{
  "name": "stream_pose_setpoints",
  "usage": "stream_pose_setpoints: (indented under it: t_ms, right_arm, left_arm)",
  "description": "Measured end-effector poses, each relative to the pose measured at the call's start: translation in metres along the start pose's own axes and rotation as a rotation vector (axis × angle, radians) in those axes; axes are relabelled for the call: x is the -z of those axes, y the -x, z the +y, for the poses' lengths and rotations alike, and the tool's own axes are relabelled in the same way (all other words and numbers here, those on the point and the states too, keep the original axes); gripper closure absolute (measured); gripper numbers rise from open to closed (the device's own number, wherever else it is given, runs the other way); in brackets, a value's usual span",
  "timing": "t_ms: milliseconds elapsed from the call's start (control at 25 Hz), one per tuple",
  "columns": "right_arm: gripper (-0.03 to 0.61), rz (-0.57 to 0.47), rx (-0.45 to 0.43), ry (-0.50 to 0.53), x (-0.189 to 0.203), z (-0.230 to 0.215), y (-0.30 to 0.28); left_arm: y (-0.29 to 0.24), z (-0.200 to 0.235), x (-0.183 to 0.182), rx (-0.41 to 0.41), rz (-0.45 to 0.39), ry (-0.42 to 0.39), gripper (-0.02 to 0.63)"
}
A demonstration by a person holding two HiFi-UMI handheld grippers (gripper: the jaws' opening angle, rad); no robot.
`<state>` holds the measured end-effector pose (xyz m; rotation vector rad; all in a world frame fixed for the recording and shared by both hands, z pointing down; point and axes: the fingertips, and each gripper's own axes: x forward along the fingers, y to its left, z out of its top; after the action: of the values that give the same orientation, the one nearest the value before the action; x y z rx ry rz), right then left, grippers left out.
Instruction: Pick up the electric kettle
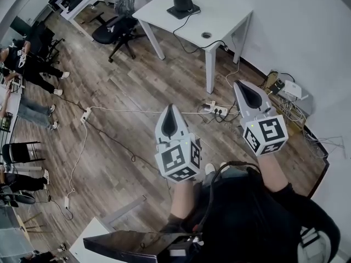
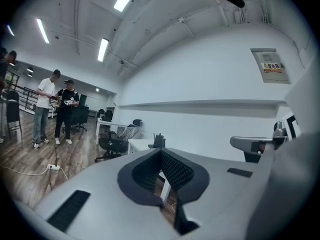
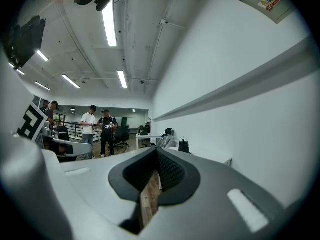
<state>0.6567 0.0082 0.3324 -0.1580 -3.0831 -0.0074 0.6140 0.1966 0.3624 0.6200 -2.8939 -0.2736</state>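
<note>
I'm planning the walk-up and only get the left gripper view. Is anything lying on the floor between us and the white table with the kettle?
Observer: Yes. The head view shows a white power strip with plugged-in cables on the wood floor, just short of the table.
Operator: Is the kettle tethered to anything?
Observer: The kettle sits on a dark base. A black cord runs from the base across the tabletop and off its edge.
Operator: And the right claw?
Observer: The right claw is shut, with nothing between its jaws.
</note>
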Motion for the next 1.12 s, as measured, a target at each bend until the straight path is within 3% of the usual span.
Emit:
stream_pose_setpoints:
  t_ms: [360,1120]
  right_arm:
    - [0.578,0.034,-0.020,-0.001,0.019,0.017,-0.040]
    - [0.578,-0.010,-0.073,0.012,-0.011,-0.069,-0.233]
  left_arm:
    - [-0.033,0.021,0.014,0.019,0.035,0.015,0.614]
    - [-0.225,0.024,-0.041,0.009,-0.012,-0.020,0.614]
